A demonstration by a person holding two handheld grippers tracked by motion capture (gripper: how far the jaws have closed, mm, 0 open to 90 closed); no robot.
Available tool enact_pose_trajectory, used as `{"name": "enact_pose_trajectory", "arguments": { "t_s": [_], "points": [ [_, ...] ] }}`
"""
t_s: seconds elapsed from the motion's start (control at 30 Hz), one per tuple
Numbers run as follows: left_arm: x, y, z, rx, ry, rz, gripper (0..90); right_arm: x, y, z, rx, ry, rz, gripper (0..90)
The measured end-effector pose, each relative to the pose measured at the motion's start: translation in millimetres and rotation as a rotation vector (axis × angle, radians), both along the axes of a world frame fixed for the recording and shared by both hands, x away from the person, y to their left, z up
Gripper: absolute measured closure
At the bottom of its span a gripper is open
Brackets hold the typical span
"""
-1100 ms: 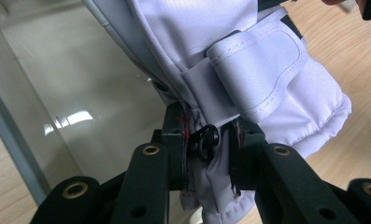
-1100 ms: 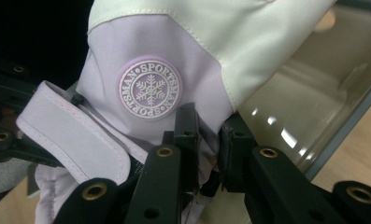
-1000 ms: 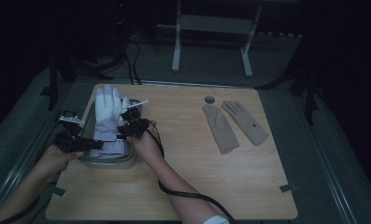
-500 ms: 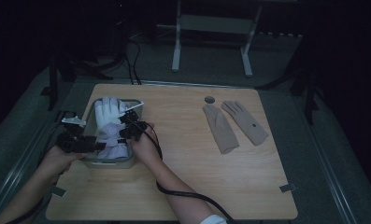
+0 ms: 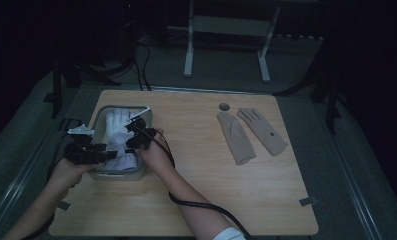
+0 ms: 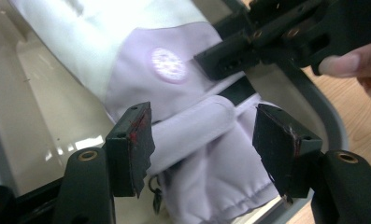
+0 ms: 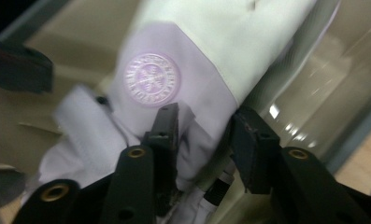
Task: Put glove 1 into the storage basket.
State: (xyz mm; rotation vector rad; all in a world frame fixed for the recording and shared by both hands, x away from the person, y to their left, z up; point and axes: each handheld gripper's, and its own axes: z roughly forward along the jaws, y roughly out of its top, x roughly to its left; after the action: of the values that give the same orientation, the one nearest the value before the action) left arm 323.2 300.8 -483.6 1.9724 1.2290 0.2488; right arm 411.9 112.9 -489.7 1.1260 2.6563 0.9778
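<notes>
Pinching white glove (image 7: 183, 93) cuff, right gripper (image 7: 204, 140), left gripper (image 6: 202, 140) wide open, hemmed by tray (image 5: 136, 172) walls.

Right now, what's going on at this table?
A person holds a gripper in each hand over a metal tray at the table's left, working on a white and lilac glove lying in it. The right gripper pinches the glove's cuff edge; the left gripper is open, its jaws astride a fold of the cuff. Two beige gloves lie flat toward the right.

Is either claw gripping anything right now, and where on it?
The right claw pinches the lilac cuff edge of the white glove lying in the tray. The left claw is open around a rolled fold of the cuff, not clamped.
</notes>
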Motion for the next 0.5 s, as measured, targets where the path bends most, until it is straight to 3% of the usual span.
{"name": "enact_pose_trajectory", "arguments": {
  "t_s": [0.23,0.33,0.5],
  "points": [
    [-7.0,-15.4,-0.5,-0.020,-0.016,-0.035,38.8,-3.8,-18.4,24.8,0.050,-0.080,0.057,48.6],
    [-8.1,-22.7,-1.0,-0.025,-0.014,-0.052,39.0,-3.9,-31.1,32.2,0.061,-0.087,0.059,48.0],
    [-8.3,-36.7,2.1,-0.036,-0.026,-0.072,39.1,-4.1,-57.6,40.5,0.063,-0.127,0.055,33.0]
  ]
}}
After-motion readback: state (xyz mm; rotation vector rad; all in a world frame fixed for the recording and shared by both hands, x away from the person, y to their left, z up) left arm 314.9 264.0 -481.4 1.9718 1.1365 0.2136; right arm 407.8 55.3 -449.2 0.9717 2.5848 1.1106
